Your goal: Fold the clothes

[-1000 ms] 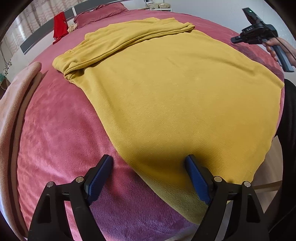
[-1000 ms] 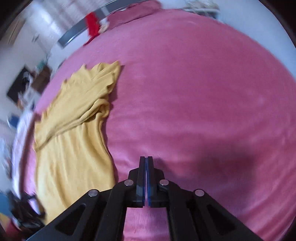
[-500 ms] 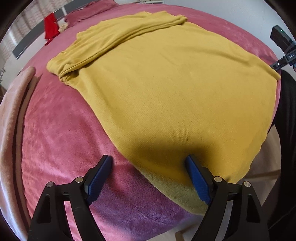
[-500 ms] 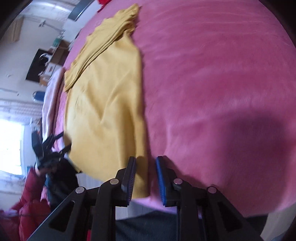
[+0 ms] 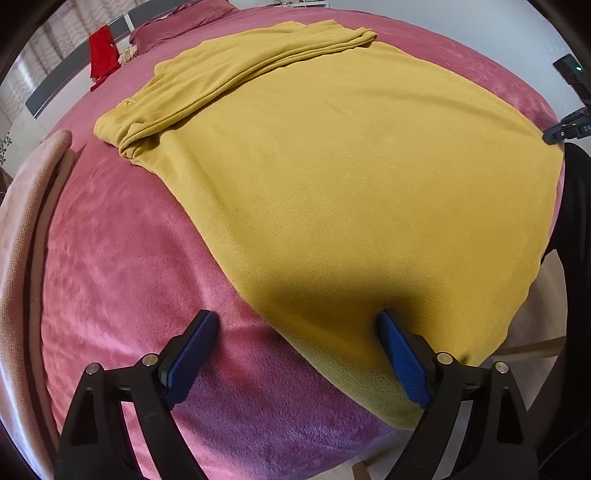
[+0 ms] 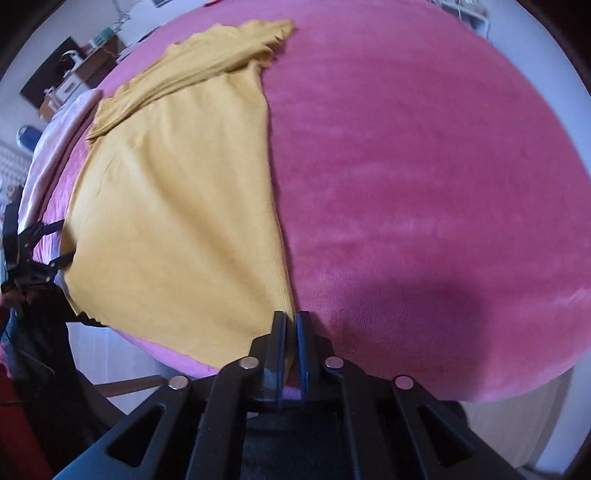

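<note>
1. Left wrist view: yellow garment (image 5: pixel 332 177) spread flat across a pink bed (image 5: pixel 122 266), filling the centre and right of the frame. Its far end, at upper centre, is folded over into a loose bundle of layers. The left gripper (image 5: pixel 295 347) sits at the bottom of the frame with its blue-padded jaws spread wide and nothing between them; the left pad is over bare bedding, the right pad is at the garment's near hem. A red cloth (image 5: pixel 102 51) hangs at the upper left, near a pillow (image 5: pixel 184 18). A pale pink blanket (image 5: pixel 22 236) runs down the left edge. Part of the other black tool shows at the right edge.

2. Right wrist view: the same garment (image 6: pixel 177 192) lies in the left half of the frame, with bare pink bed (image 6: pixel 424 177) on the right. The right gripper (image 6: pixel 291 332), at bottom centre, has its jaws pinched nearly together on the garment's near corner, yellow fabric caught between the pads. The left gripper (image 6: pixel 55 243) appears small at the far left edge, by the garment's other corner.
</note>
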